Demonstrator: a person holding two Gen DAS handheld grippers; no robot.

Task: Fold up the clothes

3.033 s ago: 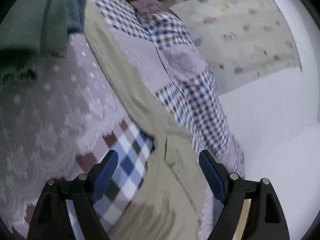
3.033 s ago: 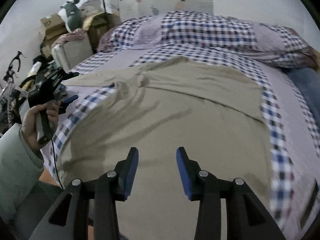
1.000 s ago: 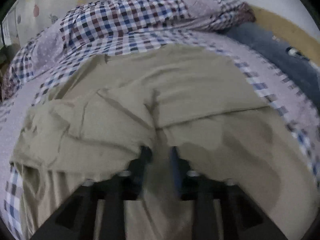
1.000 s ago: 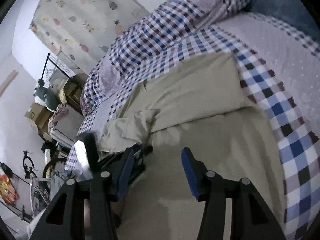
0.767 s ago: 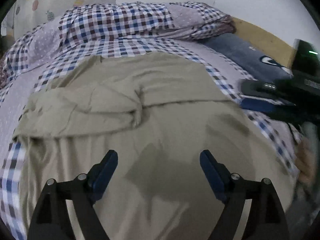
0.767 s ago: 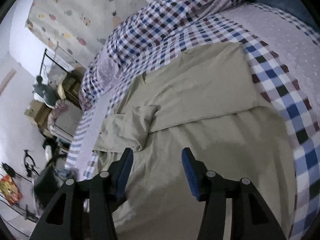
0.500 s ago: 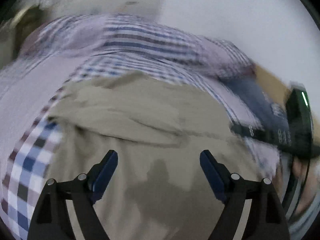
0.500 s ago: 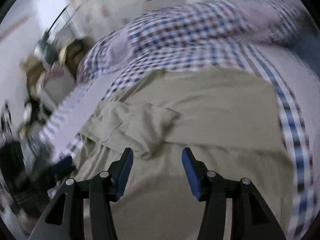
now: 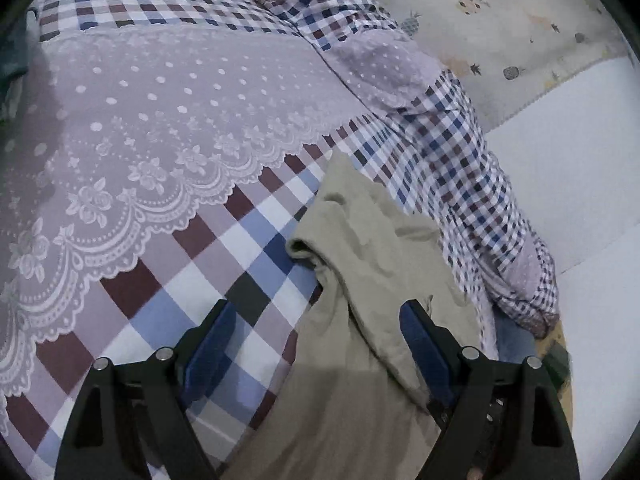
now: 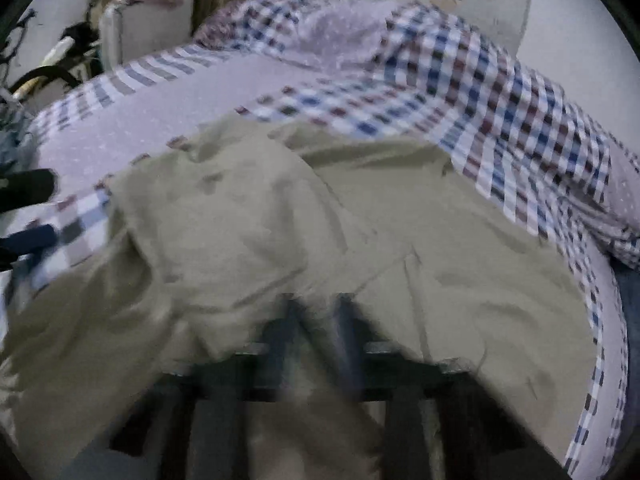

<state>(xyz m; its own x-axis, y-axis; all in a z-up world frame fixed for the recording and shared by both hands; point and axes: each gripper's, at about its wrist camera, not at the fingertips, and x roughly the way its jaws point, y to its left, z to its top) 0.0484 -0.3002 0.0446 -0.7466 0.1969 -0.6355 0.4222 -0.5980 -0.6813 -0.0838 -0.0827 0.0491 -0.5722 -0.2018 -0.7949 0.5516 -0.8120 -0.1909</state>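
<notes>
A khaki garment (image 10: 304,232) is spread over a bed (image 9: 168,92) covered in checked and lace-patterned purple bedding, and it serves as the landmark here. In the right wrist view most of the garment is seen, rumpled, with one flap folded over toward its middle and a checked quilt (image 10: 500,92) bunched along its far edge. The right tongs (image 10: 316,320) are seen, blurred, at the near edge of the garment, with the fingers drawn narrowly together and a ridge of khaki cloth pinched between them. The left wrist view shows none of that grasp; only a narrow strip of the garment (image 9: 360,272) is seen there, lying between checked bedding and the quilt, with a folded corner pointing toward the lace panel. The left tongs (image 9: 316,344) are held wide apart, the edge of the garment lying between the fingers with nothing gripped. At the left border of the right wrist view, beside the garment, dark blurred shapes are visible, too smeared to be told. Cluttered boxes and furniture (image 10: 148,20) beyond the garment's far side are shown only in the right wrist view, while a fruit-printed wall hanging (image 9: 500,20) is shown more clearly in the left one.
</notes>
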